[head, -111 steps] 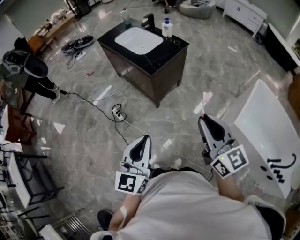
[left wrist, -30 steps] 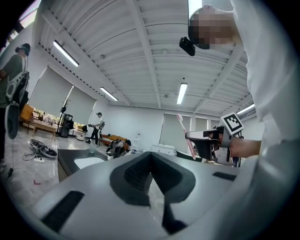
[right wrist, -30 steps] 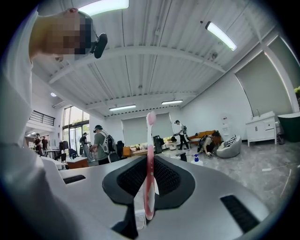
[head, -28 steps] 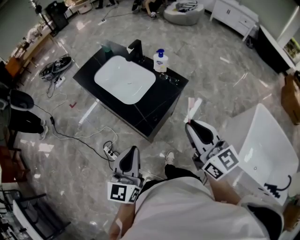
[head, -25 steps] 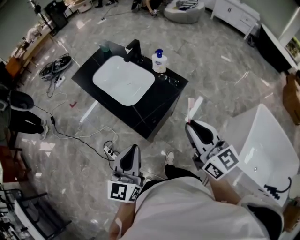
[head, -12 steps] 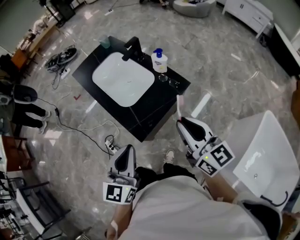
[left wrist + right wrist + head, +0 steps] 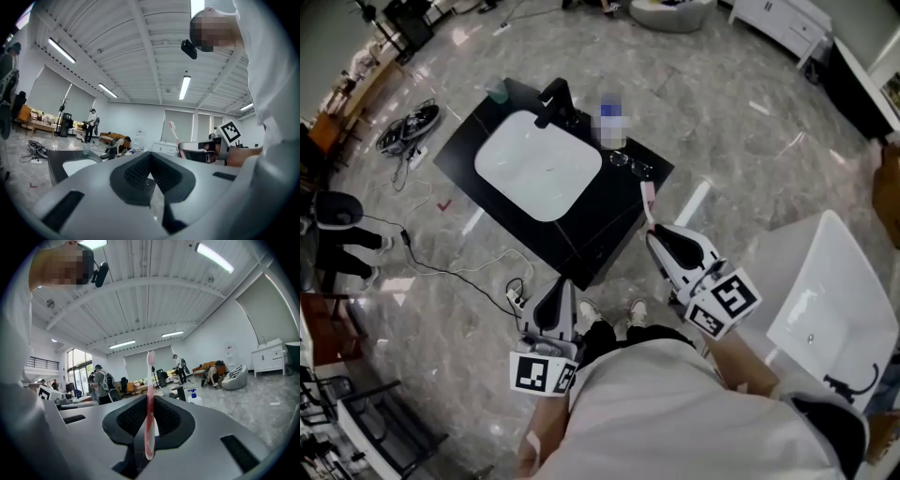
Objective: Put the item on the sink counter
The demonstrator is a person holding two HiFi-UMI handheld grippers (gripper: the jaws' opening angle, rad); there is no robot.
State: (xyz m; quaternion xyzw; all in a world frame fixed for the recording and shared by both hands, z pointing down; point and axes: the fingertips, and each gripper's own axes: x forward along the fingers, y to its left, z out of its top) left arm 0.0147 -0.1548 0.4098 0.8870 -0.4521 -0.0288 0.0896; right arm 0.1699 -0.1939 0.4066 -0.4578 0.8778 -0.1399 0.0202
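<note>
Floor [image 7: 750,141]: grey marbled tiles; a power strip [image 7: 517,300] and its cable lie at 9 o'clock from the left hand-held gripper.
Bathtub [image 7: 825,281]: white, at 3 o'clock in the head view, well apart from the surface.
Surface [image 7: 609,202]: black sink counter, at 11 o'clock from the person, set at a slant in the head view.
Person [image 7: 675,412]: white top, at 6 o'clock in the head view, one hand-held gripper in each hand.
Basin [image 7: 537,166]: white, sunk into the surface, toward its 9 o'clock side.
Right hand-held gripper [image 7: 654,234]: jaws clamped on the toothbrush, tips pointing to 11 o'clock, just beside the surface's 4 o'clock corner; in its own view [image 7: 149,427] the brush handle stands upright between the pads.
Left hand-held gripper [image 7: 561,286]: jaws together with nothing between them, as its own view [image 7: 151,180] shows; it hangs over the floor at 6 o'clock from the surface.
Faucet [image 7: 551,98]: black, at the basin's 12 o'clock rim.
Soap bottle [image 7: 611,124]: blurred, on the surface at 2 o'clock from the basin.
Toothbrush [image 7: 648,199]: pink and white, held in the right hand-held gripper, not on the surface; it sticks out toward 12 o'clock, its head showing against the surface's 4 o'clock edge. Bristle end up in the right gripper view [image 7: 150,404].
Cup [image 7: 497,91]: greenish, at the surface's 11 o'clock corner.
</note>
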